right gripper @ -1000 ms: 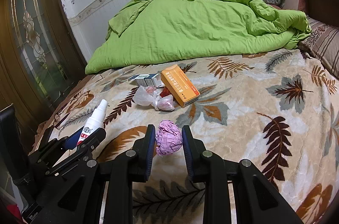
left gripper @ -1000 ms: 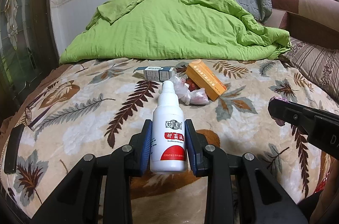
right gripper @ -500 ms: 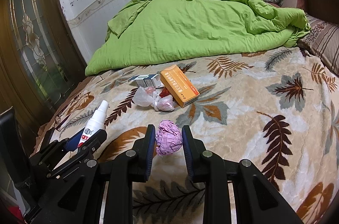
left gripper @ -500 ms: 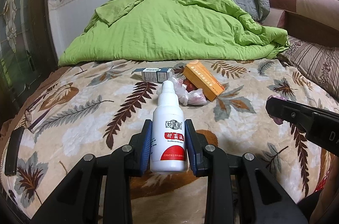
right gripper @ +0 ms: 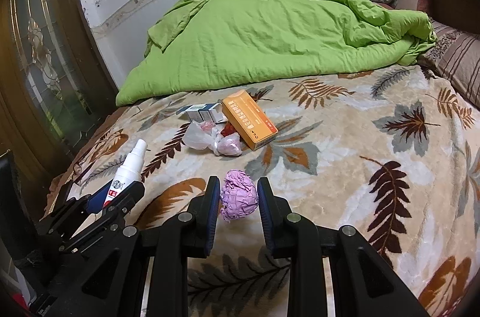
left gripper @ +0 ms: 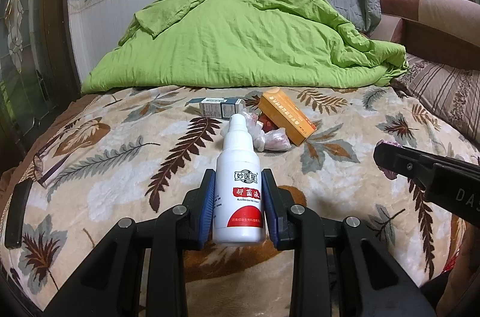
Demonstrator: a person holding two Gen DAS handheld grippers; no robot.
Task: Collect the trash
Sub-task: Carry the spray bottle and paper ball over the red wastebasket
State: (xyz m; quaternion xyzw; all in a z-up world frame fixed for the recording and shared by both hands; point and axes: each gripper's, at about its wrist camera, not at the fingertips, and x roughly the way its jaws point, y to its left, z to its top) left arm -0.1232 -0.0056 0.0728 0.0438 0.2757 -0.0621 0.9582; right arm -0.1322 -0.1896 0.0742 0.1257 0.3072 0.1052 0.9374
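Five pieces of trash are counted: one white spray bottle point(left gripper: 239, 197), one crumpled pink paper ball point(right gripper: 239, 199), one orange carton point(right gripper: 249, 119), one small blue-and-white box point(right gripper: 201, 112) and one knotted clear plastic bag point(right gripper: 211, 141). The orange carton is taken as the landmark on the leaf-patterned bed point(right gripper: 360, 155): the blue-and-white box is seen just beside its far left end, the plastic bag is laid against its near left side, and one green quilt point(right gripper: 270, 37) is heaped well behind it. The spray bottle is clamped between the two blue-padded fingers of the left gripper point(left gripper: 239, 204), nozzle pointed toward the carton. The paper ball is pinched between the fingers of the right gripper point(right gripper: 239, 204), nearer the camera than the carton.
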